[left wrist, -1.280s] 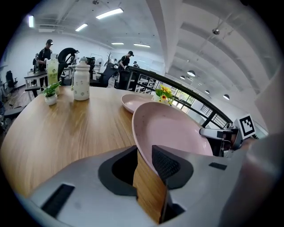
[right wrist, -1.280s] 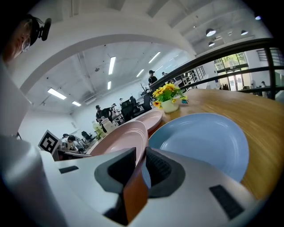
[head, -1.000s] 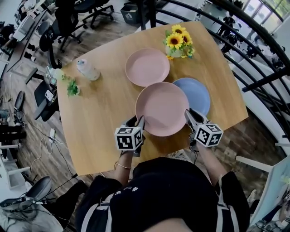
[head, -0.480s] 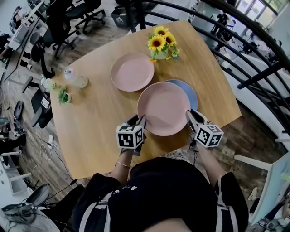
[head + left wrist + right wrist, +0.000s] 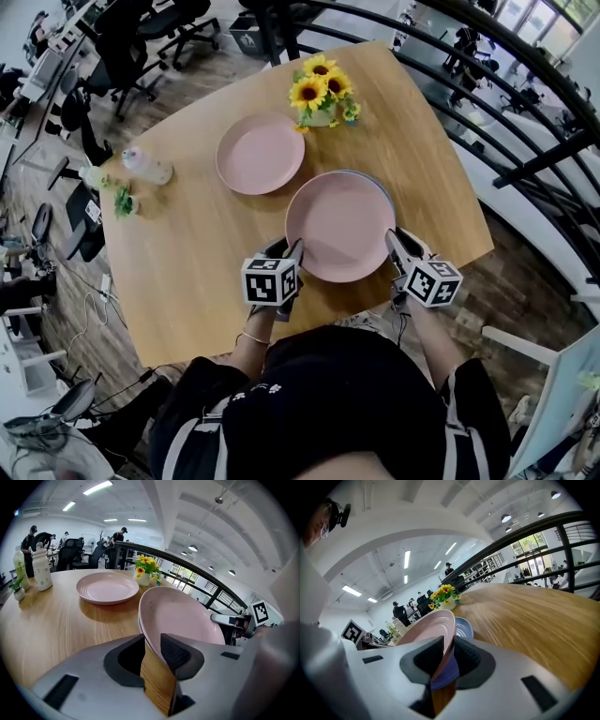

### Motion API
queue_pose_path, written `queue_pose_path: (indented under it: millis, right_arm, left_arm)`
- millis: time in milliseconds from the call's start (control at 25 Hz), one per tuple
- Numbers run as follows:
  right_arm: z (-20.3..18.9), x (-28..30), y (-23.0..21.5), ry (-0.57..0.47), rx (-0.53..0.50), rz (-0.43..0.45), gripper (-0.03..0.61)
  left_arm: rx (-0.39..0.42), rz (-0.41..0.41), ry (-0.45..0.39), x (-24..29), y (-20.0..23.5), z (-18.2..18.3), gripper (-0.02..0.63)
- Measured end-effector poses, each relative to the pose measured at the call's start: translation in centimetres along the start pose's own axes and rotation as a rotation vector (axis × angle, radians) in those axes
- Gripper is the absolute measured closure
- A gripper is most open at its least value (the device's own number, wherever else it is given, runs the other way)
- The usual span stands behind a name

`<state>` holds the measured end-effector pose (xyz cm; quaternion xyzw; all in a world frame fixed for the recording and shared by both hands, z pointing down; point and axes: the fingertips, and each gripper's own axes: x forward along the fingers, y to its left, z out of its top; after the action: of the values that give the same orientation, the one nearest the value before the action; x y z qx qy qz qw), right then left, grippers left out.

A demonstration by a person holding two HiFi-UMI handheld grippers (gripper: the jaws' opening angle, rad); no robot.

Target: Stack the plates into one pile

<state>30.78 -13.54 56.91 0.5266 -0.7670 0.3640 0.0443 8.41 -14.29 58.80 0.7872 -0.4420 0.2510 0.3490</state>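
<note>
The left gripper (image 5: 289,251) is clamped on the near left rim of the large pink plate (image 5: 339,225), and the right gripper (image 5: 394,239) pinches its right rim, so the plate is held between the two over the near part of the desk (image 5: 206,253). It covers the blue plate (image 5: 463,627) almost wholly (only a blue sliver peeks past its far rim, and I cannot tell whether the two touch). The second pink plate (image 5: 260,154) lies flat farther back on the left, near the sunflowers (image 5: 319,94) and apart from the bottle (image 5: 145,166).
</note>
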Motion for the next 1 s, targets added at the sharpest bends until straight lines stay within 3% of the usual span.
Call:
queue_pose_path:
  millis: [600, 1000]
  right_arm:
    - [0.2, 0.9, -2.6, 0.070, -0.062, 0.027, 0.499]
    - [0.2, 1.6, -2.5, 0.114, -0.142, 0.064, 0.483]
  left_arm:
    - [0.056, 0.062, 0.067, 2.3, -1.2, -0.7, 0.495]
    - [0.030, 0.099, 0.068, 2.5, -0.9, -0.8, 0.485]
